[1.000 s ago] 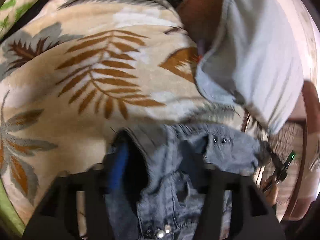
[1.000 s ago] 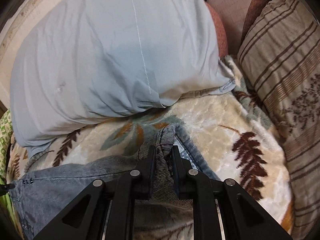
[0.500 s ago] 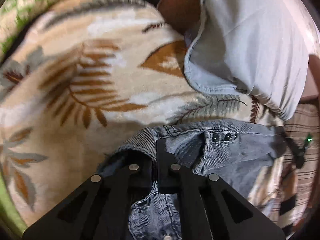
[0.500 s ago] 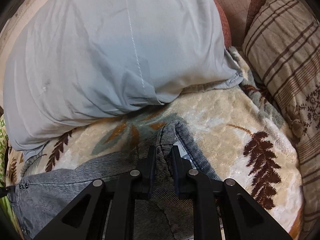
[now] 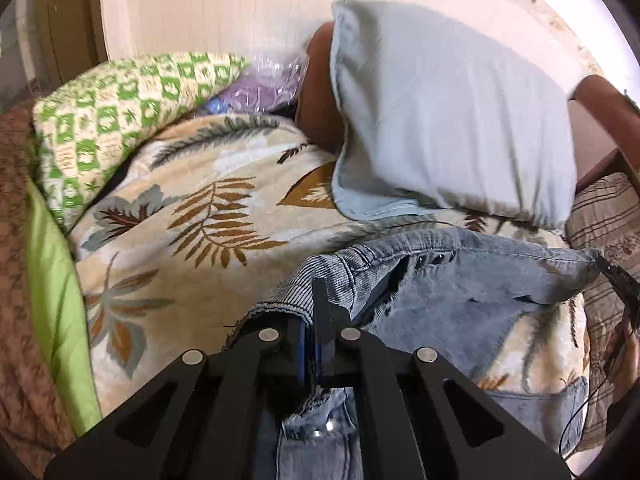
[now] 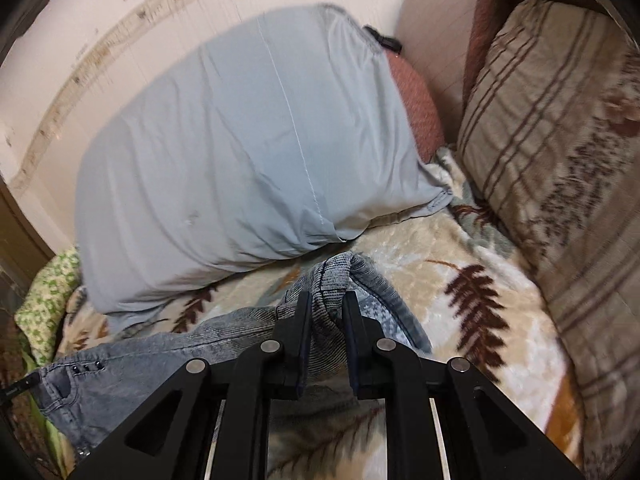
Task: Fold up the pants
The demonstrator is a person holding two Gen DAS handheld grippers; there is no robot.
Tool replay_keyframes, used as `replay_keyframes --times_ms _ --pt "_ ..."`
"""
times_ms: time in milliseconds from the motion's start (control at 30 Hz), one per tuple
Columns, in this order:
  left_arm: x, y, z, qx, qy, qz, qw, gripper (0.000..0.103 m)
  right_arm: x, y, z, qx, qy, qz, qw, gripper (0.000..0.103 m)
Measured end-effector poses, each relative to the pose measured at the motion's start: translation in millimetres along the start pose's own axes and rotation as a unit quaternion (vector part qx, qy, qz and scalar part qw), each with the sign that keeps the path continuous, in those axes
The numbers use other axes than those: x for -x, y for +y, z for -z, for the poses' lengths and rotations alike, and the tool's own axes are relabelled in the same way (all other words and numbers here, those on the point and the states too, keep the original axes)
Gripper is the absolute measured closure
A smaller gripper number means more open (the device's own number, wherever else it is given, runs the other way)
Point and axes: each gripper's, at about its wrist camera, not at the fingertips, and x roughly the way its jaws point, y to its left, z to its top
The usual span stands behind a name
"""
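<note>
The left gripper [image 5: 314, 312] and right gripper [image 6: 326, 320] each have 2 fingers clamped on the waistband of the jeans [image 5: 460, 280], stretched above the leaf-patterned blanket [image 5: 180, 240] near the grey pillow [image 6: 240, 152].

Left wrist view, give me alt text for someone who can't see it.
The left tool is shut on the waistband of grey-blue jeans, stretched across a leaf-print blanket. Behind lie a pale blue pillow and a green checked cushion.
</note>
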Motion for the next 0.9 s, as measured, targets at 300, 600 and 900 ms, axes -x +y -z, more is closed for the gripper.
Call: replay_keyframes --times_ms 300,600,900 --pt "66 8 57 0.016 -0.025 0.014 0.9995 0.102 97 -31 58 -0.034 -0.027 -0.025 0.999 0.089" --pt "89 27 140 0.039 0.002 0.035 0.9986 0.102 174 -57 146 -0.049 -0.031 -0.048 0.997 0.089" --pt "55 54 209 0.084 0.090 0.033 0.9919 0.101 188 -94 247 -0.108 0.017 -0.018 0.994 0.088"
